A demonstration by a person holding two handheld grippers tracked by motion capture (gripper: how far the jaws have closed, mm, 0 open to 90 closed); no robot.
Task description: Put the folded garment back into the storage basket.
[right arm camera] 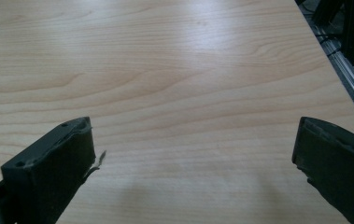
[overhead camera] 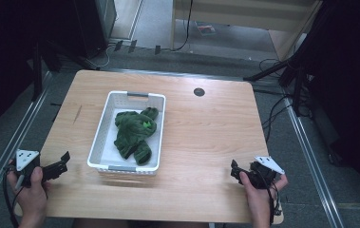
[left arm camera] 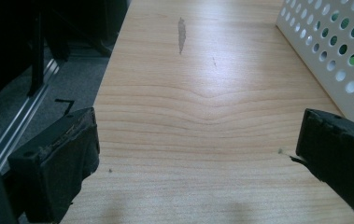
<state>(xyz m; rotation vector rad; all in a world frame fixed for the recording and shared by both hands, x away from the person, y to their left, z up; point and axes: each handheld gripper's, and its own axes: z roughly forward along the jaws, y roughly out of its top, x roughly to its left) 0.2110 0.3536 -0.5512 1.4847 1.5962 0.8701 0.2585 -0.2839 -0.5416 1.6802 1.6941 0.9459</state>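
The green cloth (overhead camera: 135, 134) lies crumpled inside the white perforated basket (overhead camera: 100, 135). It occupies the middle and right part of the basket floor, running from the far right corner toward the near end, and a small bright green patch shows on its upper part. The left strip of the basket floor is bare. The basket stands lengthwise on the wooden table (overhead camera: 206, 137), left of the table's centre, with grey handles at its far and near ends. In the left gripper view, the basket's holed side wall (left arm camera: 338, 56) rises at the right edge, and green shows through several holes.

The left gripper (overhead camera: 60, 165) sits at the near left corner of the table, just left of the basket's near end and apart from it. Its jaws stand wide apart with nothing between them; in the left gripper view (left arm camera: 198, 149) bare wood fills the gap. The left hand (overhead camera: 30, 190) grips its body from below.

The right gripper (overhead camera: 237, 172) sits at the near right of the table, well apart from the basket. Its jaws also stand wide apart and hold nothing; in the right gripper view (right arm camera: 193, 144) bare wood lies between them. The right hand (overhead camera: 260, 192) holds it near the table's near edge.

A dark round grommet (overhead camera: 199, 92) sits in the table top near the far edge, right of the basket.
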